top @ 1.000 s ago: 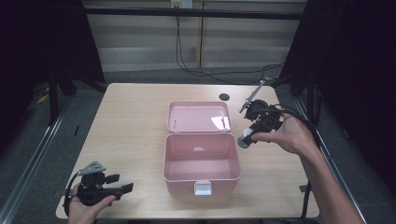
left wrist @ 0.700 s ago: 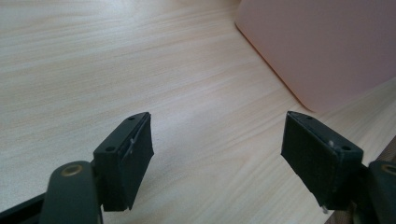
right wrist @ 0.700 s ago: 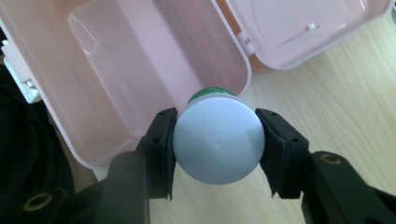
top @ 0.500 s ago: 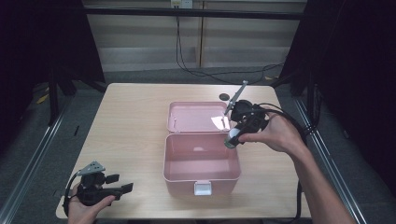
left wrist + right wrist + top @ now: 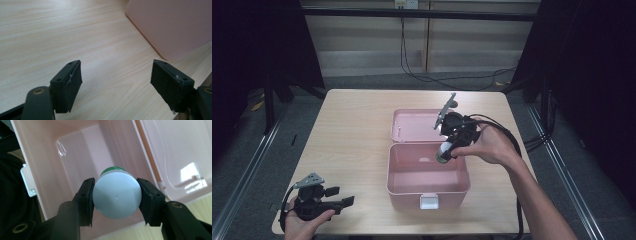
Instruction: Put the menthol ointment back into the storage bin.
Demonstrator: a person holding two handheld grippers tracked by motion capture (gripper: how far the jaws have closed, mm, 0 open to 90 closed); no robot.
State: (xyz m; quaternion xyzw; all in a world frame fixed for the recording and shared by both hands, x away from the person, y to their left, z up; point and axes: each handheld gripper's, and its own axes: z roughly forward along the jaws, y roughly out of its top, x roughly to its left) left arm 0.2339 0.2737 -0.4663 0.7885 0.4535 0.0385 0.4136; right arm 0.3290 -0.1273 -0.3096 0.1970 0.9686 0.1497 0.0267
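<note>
Your right claw (image 5: 115, 195) pinches a white-capped bottle (image 5: 116, 195) above the open pink box (image 5: 428, 187) | left claw (image 5: 117, 85) wide, empty, low over the desk (image 5: 352, 130) | risk: round bottle slips, or clips the box's rim on lowering, nudging the box.

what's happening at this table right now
A person works with a tool in each hand. The right tool is shut on a small white-capped bottle and holds it over the open pink box, whose lid lies back on the table. The left tool is open near the table's front corner, holding nothing.
</note>
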